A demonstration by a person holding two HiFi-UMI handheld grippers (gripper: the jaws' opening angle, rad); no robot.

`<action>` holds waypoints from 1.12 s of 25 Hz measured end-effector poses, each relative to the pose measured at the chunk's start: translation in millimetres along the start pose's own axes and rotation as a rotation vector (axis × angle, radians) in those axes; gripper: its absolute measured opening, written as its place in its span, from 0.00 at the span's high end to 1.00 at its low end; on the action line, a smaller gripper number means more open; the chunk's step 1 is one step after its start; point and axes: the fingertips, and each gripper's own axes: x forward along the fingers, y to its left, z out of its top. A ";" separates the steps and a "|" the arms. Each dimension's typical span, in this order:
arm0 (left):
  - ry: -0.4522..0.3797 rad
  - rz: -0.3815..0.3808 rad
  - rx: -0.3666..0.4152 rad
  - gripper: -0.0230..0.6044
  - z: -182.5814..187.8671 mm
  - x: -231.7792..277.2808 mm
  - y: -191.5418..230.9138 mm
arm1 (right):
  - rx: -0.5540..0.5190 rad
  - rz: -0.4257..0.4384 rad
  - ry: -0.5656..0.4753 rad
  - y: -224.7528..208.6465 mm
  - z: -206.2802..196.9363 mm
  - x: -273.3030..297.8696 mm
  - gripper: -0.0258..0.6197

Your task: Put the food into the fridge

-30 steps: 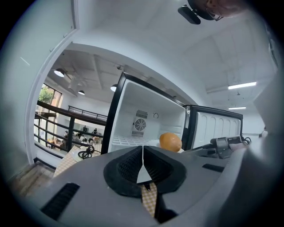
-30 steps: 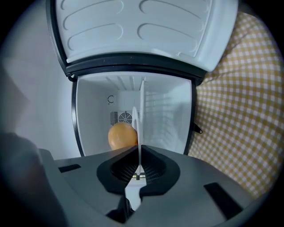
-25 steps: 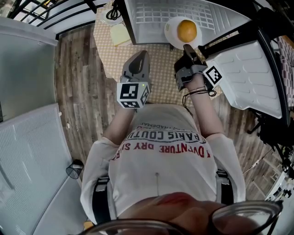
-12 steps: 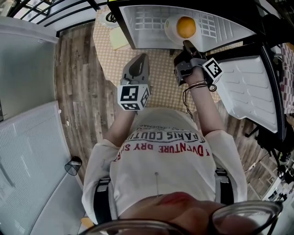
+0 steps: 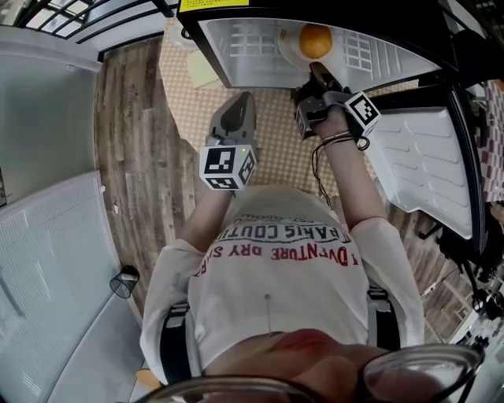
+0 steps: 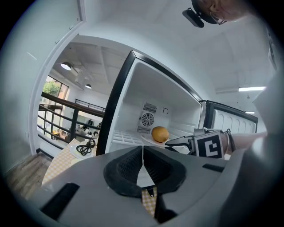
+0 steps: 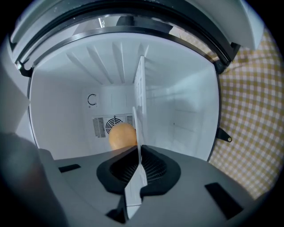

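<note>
Right hand-held gripper [image 7: 140, 165]: clenched on rim of white plate [image 7: 139, 111], reaching into open fridge [image 7: 182, 111] at 12 o'clock in head view. Orange [image 7: 120, 136]: on plate, inside fridge, in front of rear fan grille [image 7: 104, 126]. Left hand-held gripper [image 6: 143, 160]: clenched, nothing between jaws, at 8 o'clock of right one, outside fridge. Fridge door [image 5: 425, 157]: swung open at 3 o'clock.

Checkered cloth [image 5: 276, 134]; on it a yellow pad [image 5: 203, 69] and coiled black cable [image 6: 84, 146]; wooden floor [image 5: 130, 134] beside it; railing [image 5: 79, 20] beyond
</note>
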 end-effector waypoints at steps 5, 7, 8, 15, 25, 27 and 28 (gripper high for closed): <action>0.013 -0.004 -0.009 0.92 -4.0 4.8 -1.0 | 0.032 0.003 -0.002 0.5 0.7 12.0 0.91; 0.017 -0.005 -0.010 0.92 -5.4 6.4 -0.7 | 0.024 0.003 -0.001 0.8 0.0 15.0 0.91; 0.020 -0.007 -0.011 0.92 -6.4 7.3 -0.8 | 0.018 0.004 -0.001 1.0 0.0 15.5 0.91; 0.031 -0.013 -0.011 0.92 -8.6 12.7 -3.5 | -0.049 0.012 -0.010 -1.1 6.0 15.9 0.73; 0.010 -0.020 0.009 0.92 5.4 15.9 -3.7 | -0.192 0.104 0.010 20.1 3.9 -5.5 0.65; 0.004 -0.027 0.017 0.92 9.5 16.8 -7.0 | -0.278 0.139 0.051 22.6 -2.7 -13.1 0.66; 0.001 -0.031 0.021 0.92 11.5 17.2 -9.1 | -0.321 0.147 0.066 22.2 -5.2 -17.6 0.73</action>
